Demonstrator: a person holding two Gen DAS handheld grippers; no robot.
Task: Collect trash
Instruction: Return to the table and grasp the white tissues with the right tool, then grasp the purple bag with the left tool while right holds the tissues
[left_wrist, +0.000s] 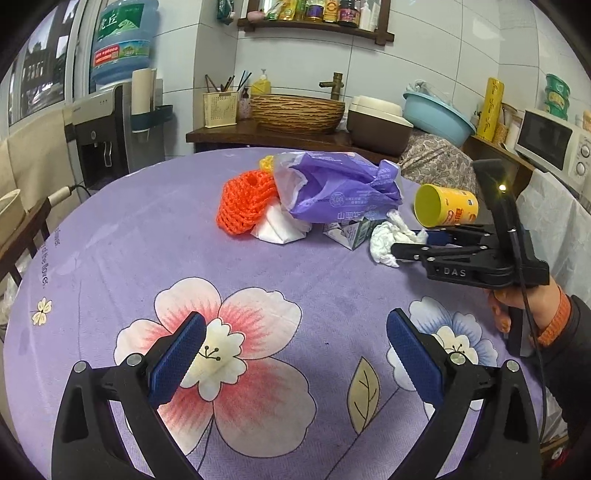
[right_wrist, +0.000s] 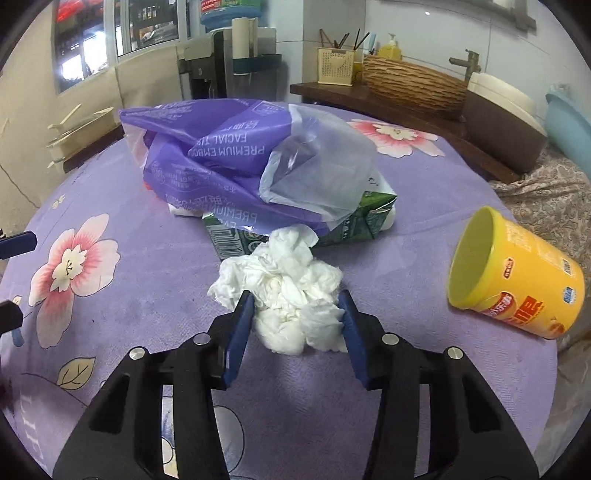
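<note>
Right tool around crumpled tissue

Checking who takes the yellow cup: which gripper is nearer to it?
Right. The right gripper sits at the crumpled tissue, with the yellow cup lying just beside it. The left gripper hangs open over the flowered tablecloth, farther away.

A soft, matt flowered cloth covers the table. The crumpled tissue is thin, wrinkled paper; the purple bag is glossy plastic film. The yellow cup looks smooth. The right gripper has textured blue pads.
</note>
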